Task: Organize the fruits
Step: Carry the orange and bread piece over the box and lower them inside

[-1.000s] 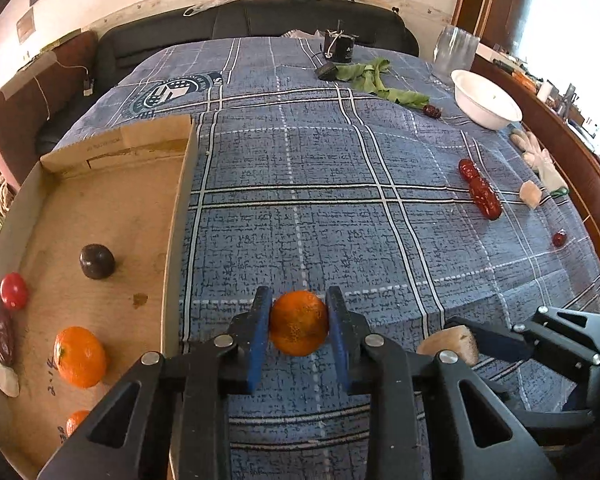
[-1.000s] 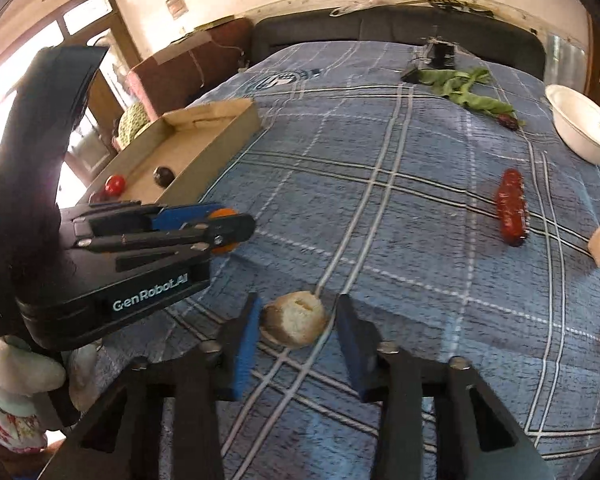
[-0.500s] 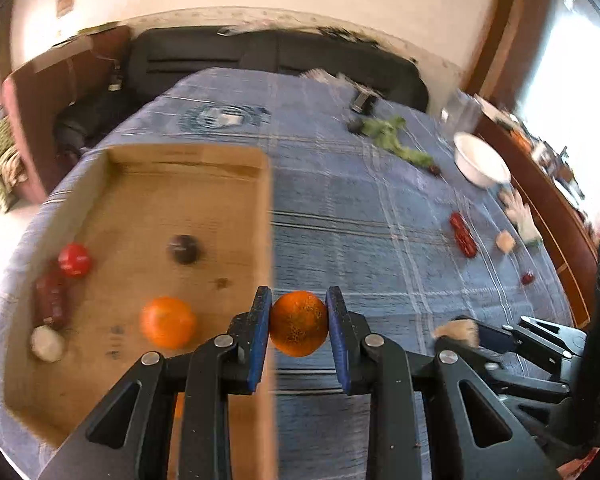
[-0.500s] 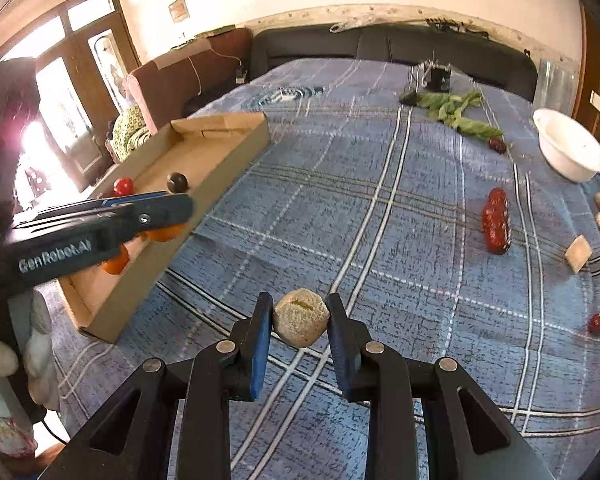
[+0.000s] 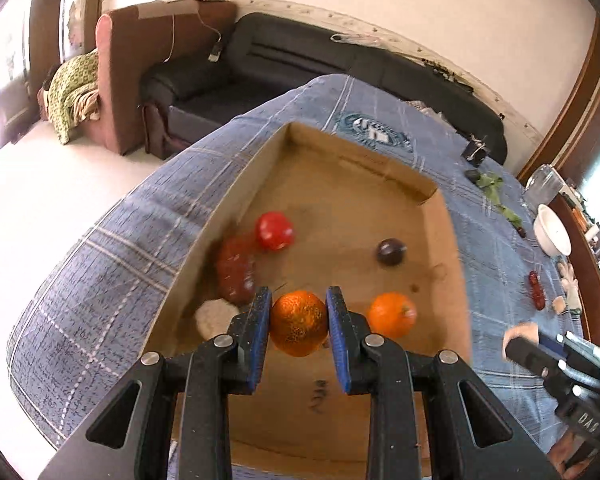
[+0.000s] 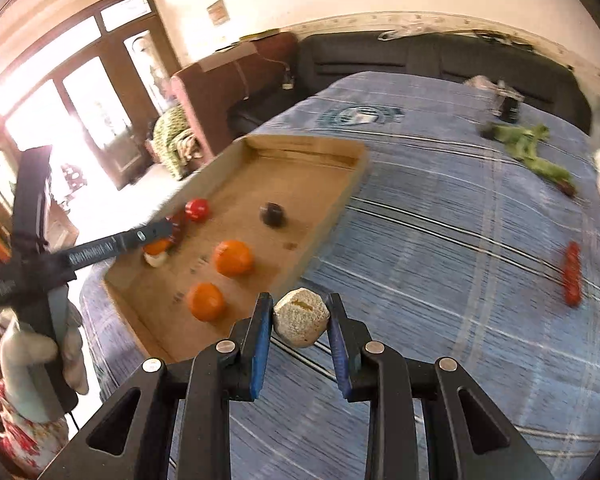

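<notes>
The left wrist camera sits just behind the left gripper [image 5: 299,322] and looks forward and down along its two fingers. It is close above the cardboard box [image 5: 446,248], which fills the middle of its view, with the sofa [image 5: 284,60] far ahead.

The right wrist camera sits just behind the right gripper [image 6: 300,318] and looks forward over the blue checked cloth [image 6: 440,240]. The box [image 6: 340,204] lies ahead and to the left of this gripper.

Both views share the box, the cloth and the sofa. Each camera also sees the other gripper: the right one low on the right side, the left one on the left side.
</notes>
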